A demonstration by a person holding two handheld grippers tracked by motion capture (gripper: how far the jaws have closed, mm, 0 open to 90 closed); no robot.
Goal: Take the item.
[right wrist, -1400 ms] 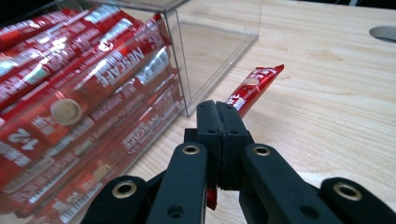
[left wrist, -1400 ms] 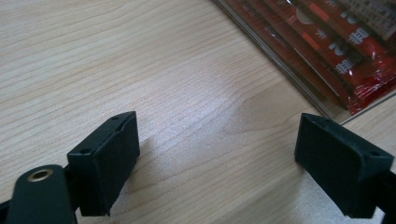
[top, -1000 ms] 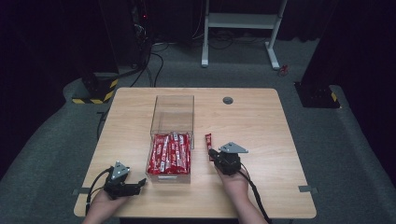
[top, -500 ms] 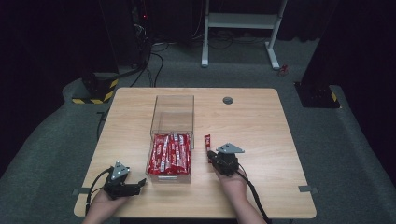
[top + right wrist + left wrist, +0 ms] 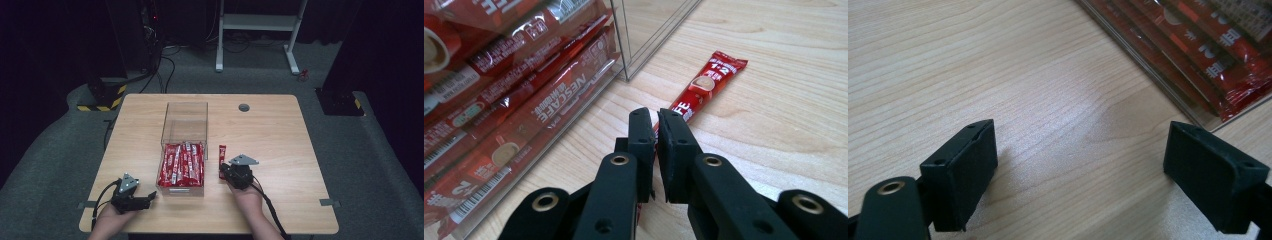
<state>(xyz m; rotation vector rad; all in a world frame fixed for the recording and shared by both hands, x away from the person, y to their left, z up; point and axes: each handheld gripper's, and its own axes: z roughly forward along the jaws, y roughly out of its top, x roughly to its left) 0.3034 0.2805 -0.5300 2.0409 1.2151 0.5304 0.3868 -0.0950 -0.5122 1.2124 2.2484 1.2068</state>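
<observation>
From the high view, a person sits at the near edge of a wooden table (image 5: pixel 280 130) with a gripper in each hand. A clear plastic box (image 5: pixel 183 145) stands at the centre, its near half packed with red coffee sachets (image 5: pixel 182 162). One loose sachet (image 5: pixel 222 160) lies on the wood just to the right of the box, its long axis running away from the person, roughly parallel to the box wall. The right gripper (image 5: pixel 226 172) sits at the sachet's near end; the left gripper (image 5: pixel 150 196) rests well apart, at the near left corner of the box, pointing right. The right hand is plainly the nearer.

In the left gripper view, the two black jaws stand wide apart over bare wood, nothing between them; the box's corner with its sachets (image 5: pixel 1208 45) lies ahead and to the right.

In the right gripper view, the right gripper (image 5: pixel 655 131) has its jaws nearly together, having just eased open a little, with the near end of the loose sachet (image 5: pixel 706 85) between the pads; a thin gap shows, so the grip looks light at best. The sachet stretches straight ahead from the jaws, the box wall (image 5: pixel 644 45) just to its left. Any lift into the box would swing that way.
</observation>
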